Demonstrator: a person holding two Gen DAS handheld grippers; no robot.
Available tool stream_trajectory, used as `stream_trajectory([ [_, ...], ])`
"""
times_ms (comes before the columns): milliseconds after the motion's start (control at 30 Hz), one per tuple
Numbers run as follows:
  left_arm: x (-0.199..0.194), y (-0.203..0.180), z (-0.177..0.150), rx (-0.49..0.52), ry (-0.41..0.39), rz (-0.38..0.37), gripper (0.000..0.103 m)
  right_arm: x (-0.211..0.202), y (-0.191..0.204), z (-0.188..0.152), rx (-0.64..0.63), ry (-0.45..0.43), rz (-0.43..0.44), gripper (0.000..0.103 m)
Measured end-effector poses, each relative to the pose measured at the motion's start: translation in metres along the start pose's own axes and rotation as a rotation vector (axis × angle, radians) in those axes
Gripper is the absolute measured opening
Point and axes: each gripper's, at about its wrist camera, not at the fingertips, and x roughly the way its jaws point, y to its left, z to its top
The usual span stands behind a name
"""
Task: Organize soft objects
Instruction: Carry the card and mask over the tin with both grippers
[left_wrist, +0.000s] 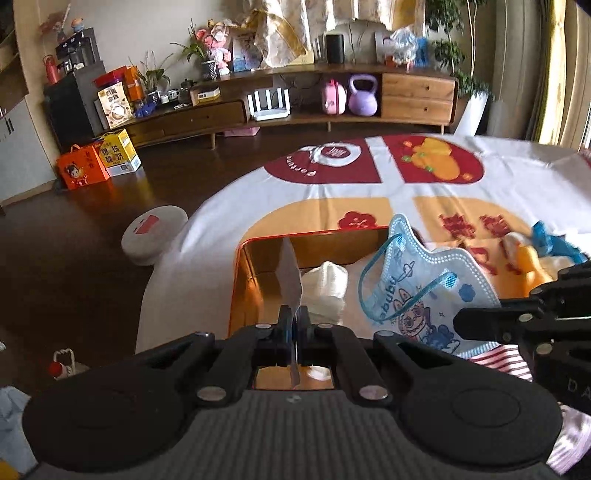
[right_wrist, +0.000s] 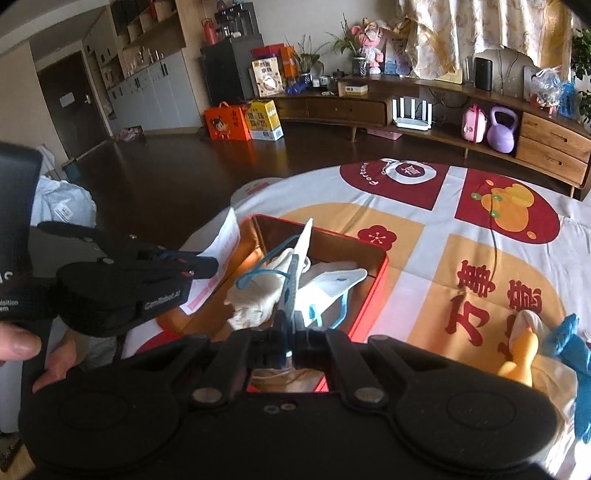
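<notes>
The left gripper pinches a white paper sheet upright over the red box. To its right, the right gripper clamps the printed face mask, seemingly edge-on, directly above the box; gloves lie farther right.

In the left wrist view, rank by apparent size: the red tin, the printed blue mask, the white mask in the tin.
1. Red tin
2. Printed blue mask, though it hangs nearer the camera, so its real size is unsure
3. White mask, partly hidden
</notes>
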Motion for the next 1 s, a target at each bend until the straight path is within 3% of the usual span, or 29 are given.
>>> stream_trajectory([
  [667,0.056,0.0,0.006,-0.014,0.089,-0.002,0.003,0.049,-0.004,0.001,-0.016,0.095,-0.014,0.002],
  [1000,0.063,0.0,-0.001,-0.037,0.127,-0.015,0.003,0.053,-0.012,-0.001,0.01,0.129,-0.02,0.017],
])
